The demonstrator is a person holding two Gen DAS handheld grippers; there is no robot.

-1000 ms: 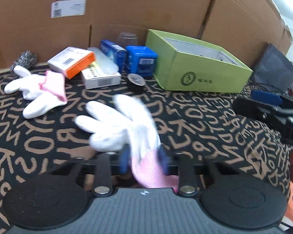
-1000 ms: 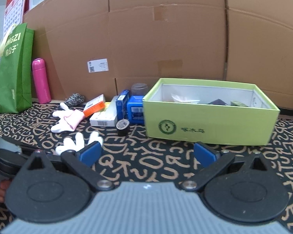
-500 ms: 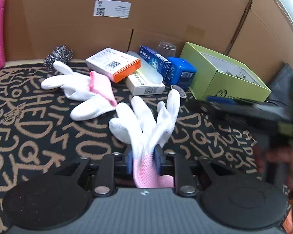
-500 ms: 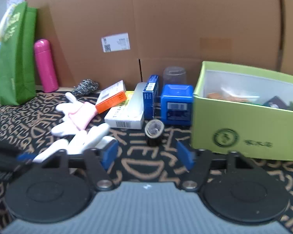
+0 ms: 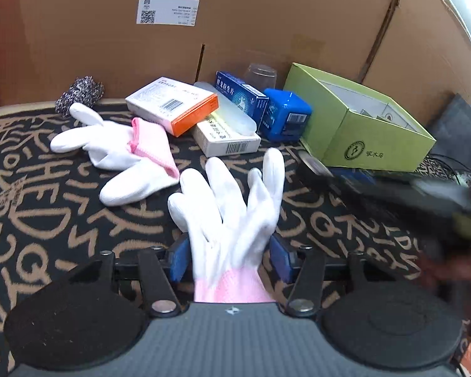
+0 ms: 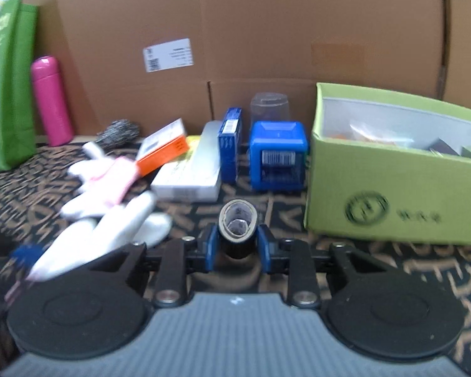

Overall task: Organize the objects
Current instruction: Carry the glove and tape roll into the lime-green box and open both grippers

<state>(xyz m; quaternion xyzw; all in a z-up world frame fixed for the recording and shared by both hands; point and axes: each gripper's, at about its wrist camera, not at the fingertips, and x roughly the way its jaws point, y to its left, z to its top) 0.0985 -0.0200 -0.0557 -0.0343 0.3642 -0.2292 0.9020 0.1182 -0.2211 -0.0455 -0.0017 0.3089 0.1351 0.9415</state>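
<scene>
Closing around the black tape roll [image 6: 238,231] on the patterned cloth [image 6: 392,270] beside the green box [image 6: 392,201], the right gripper [image 6: 237,245] may knock the upright roll over if its pads meet unevenly. The left gripper [image 5: 229,259], its jaws just opening, stands slack around the white glove [image 5: 232,210], which could snag. Motion blur hides whether the right pads actually touch the roll.

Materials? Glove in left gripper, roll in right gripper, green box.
Glove: white knit fabric, pink ribbed cuff, limp; fingers look smooth, maybe coated. Roll: black tape on a pale, cardboard-like core, probably. Green box: matte printed paperboard, folded edges.
</scene>
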